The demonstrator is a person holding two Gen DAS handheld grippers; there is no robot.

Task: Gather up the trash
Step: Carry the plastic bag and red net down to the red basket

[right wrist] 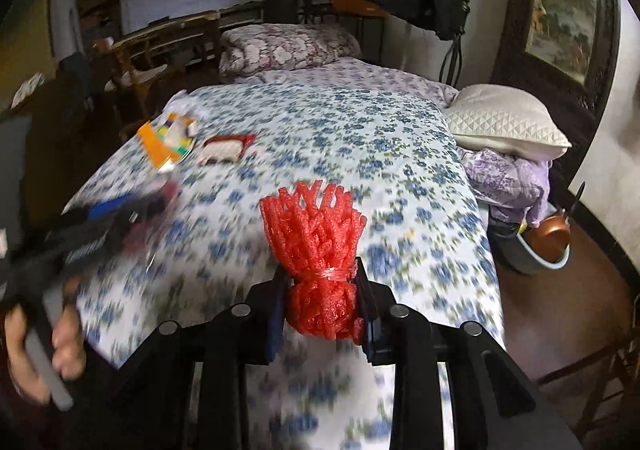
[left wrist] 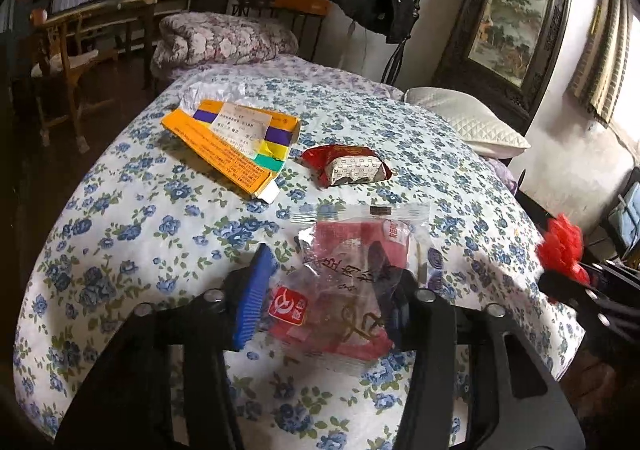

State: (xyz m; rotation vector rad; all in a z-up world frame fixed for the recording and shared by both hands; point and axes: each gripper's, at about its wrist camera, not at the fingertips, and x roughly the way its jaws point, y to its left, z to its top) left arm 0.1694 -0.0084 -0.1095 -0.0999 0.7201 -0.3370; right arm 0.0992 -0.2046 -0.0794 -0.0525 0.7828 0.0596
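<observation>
Two tools are working over a wide bed (left wrist: 132,218) that is wearing a white sheet printed with blue flowers. At its far end a folded, purple-patterned quilt (left wrist: 224,38) is lying, and a white quilted pillow (left wrist: 468,122) is sitting at the right edge. On the sheet an orange flattened cardboard box with purple, yellow and green bands (left wrist: 236,146) is lying just beside a crumpled red wrapper with a white patterned inside (left wrist: 348,168), both well apart from the tools. The left tool (left wrist: 324,298) is holding a clear plastic snack packet with red print (left wrist: 352,282) between its partly closed jaws, apparently just above the sheet, though the view makes contact hard to judge; a hand (right wrist: 44,346) is gripping its handle. The right tool (right wrist: 322,302) is pinching a red foam net sleeve tied in a bundle (right wrist: 316,238) at its knotted waist, jaws drawn in tight on it, the frilled end sticking up clear of the bed.
</observation>
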